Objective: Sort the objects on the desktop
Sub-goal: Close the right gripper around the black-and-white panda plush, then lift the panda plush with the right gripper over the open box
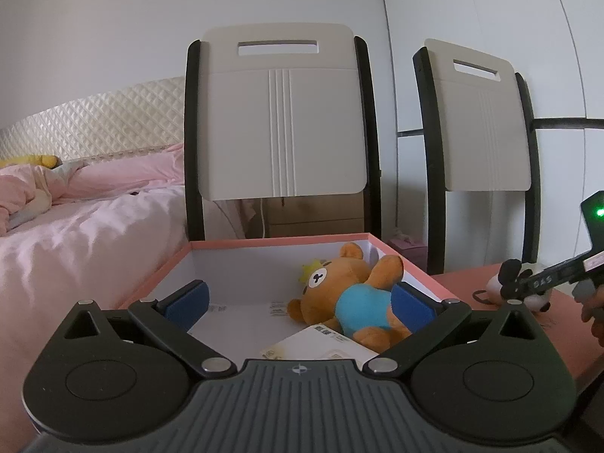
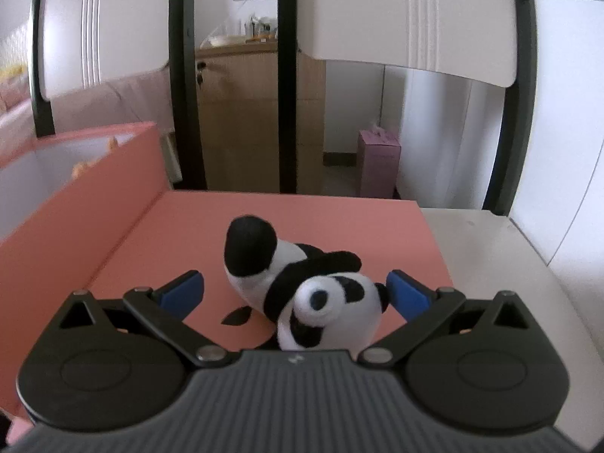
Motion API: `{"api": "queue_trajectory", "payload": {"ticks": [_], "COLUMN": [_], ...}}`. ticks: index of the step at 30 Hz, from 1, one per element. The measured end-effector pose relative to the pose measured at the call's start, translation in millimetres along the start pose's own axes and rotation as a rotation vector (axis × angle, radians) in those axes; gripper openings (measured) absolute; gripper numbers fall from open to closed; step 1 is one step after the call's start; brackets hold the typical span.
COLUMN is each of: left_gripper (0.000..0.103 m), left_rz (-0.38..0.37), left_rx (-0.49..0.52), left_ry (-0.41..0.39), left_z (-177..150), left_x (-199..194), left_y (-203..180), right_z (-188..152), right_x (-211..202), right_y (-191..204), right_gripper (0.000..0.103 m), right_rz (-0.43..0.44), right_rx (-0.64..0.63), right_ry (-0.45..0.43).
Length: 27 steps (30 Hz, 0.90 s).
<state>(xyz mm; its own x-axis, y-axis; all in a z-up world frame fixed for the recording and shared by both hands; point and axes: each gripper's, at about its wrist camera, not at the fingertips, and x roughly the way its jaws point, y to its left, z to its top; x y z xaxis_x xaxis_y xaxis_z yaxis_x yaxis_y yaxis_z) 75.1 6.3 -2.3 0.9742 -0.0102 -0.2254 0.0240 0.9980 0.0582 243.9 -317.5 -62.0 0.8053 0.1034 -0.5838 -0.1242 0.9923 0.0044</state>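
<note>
A brown bear plush (image 1: pixel 351 298) in a blue shirt lies inside the open pink box (image 1: pixel 271 242) with a white interior. My left gripper (image 1: pixel 298 305) is open above the box, the bear close to its right finger. A panda plush (image 2: pixel 305 287) lies on the pink lid (image 2: pixel 339 219) beside the box (image 2: pixel 75 219). My right gripper (image 2: pixel 294 290) is open with the panda's head between its blue pads, apart from both. The panda (image 1: pixel 521 287) and right gripper also show at the right edge of the left wrist view.
Paper cards (image 1: pixel 321 343) lie on the box floor. Two white folding chair backs (image 1: pixel 283 120) stand behind the table. A bed with pink bedding (image 1: pixel 87 219) is on the left. A wooden cabinet (image 2: pixel 241 113) and a small pink carton (image 2: pixel 377 162) stand beyond the white tabletop (image 2: pixel 509 264).
</note>
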Motion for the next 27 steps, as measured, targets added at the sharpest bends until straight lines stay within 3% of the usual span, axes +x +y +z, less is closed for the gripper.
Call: {"api": "queue_trajectory", "payload": {"ticks": [7, 9, 16, 17, 18, 27], "left_gripper": [0.103, 0.103, 0.103, 0.103, 0.103, 0.103], "left_rz": [-0.002, -0.001, -0.003, -0.003, -0.003, -0.004], "left_rx": [0.003, 0.003, 0.006, 0.006, 0.006, 0.005], "left_ry": [0.002, 0.003, 0.003, 0.003, 0.003, -0.001], "left_z": [-0.4, -0.7, -1.4, -1.4, -1.4, -1.0], "left_x": [0.7, 1.0, 0.3, 0.1, 0.1, -1.0], "left_y": [-1.6, -1.6, -2.9, -3.0, -3.1, -3.5], "right_z": [0.7, 1.6, 4.3, 4.9, 6.5, 10.5], "right_x": [11.2, 11.5, 2.3, -0.4, -3.3, -13.3], "right_y": [1.5, -2.1, -8.2, -8.8, -9.9, -11.4], "right_gripper": [0.101, 0.090, 0.075, 0.060, 0.052, 0.052], "right_rz": [-0.048, -0.036, -0.023, -0.022, -0.017, 0.007], "right_rx": [-0.004, 0.028, 0.100, 0.106, 0.118, 0.158], "right_ry": [0.052, 0.048, 0.017, 0.008, 0.001, -0.012]}}
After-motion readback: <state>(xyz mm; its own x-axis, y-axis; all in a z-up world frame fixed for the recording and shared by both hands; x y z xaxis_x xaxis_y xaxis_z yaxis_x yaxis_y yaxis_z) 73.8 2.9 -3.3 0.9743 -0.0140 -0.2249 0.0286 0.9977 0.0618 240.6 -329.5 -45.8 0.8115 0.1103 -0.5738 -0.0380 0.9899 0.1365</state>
